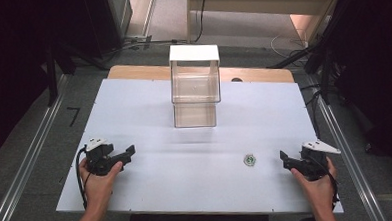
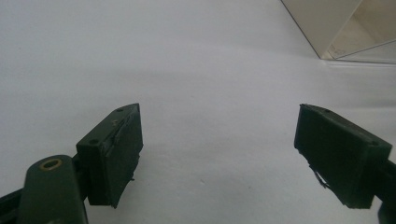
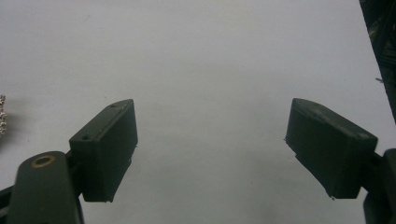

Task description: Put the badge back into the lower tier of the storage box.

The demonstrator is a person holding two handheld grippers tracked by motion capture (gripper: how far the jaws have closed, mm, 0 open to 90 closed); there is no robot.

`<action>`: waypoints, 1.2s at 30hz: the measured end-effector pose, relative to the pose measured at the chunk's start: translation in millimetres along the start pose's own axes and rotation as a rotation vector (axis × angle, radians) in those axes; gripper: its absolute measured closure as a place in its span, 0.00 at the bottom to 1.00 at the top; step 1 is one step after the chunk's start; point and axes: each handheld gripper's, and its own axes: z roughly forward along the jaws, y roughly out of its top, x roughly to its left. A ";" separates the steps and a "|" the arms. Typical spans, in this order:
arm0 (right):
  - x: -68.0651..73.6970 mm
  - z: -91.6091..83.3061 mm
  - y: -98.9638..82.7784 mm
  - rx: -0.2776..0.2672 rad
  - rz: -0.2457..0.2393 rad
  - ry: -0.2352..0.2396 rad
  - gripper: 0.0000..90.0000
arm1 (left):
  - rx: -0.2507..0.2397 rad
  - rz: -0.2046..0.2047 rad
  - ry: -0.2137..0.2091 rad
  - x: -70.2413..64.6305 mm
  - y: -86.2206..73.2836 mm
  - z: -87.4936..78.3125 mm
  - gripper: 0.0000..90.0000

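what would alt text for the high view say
A person's hands rest a pair of open tongs at each near side of a white table, left tongs, right tongs. A clear box stands at the far middle, a small round object near the right tongs.

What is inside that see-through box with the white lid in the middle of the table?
Nothing that can be made out: through the clear walls of the box only the white table shows. The white lid covers the top, and glare on the walls could hide something small.
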 end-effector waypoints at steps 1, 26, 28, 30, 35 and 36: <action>-1.4 -0.5 -0.5 0.001 0.005 0.008 0.17 | 0.000 0.000 0.002 0.0 0.0 -0.3 0.18; 6.8 1.2 0.8 0.013 -0.007 0.062 0.19 | 0.002 0.000 -0.008 -2.6 -1.6 0.1 0.18; 8.5 1.9 1.4 0.012 -0.012 0.065 0.19 | 0.003 0.000 -0.008 -2.8 -1.5 0.1 0.18; 10.2 2.6 2.0 0.014 -0.017 0.072 0.19 | 0.005 0.001 -0.008 -2.9 -1.7 0.2 0.18; 13.6 4.5 3.1 0.018 -0.019 0.077 0.19 | 0.006 0.001 -0.010 -2.9 -1.8 0.4 0.18; 14.1 4.6 3.3 0.021 -0.022 0.079 0.19 | 0.007 0.002 -0.010 -2.9 -1.8 0.5 0.18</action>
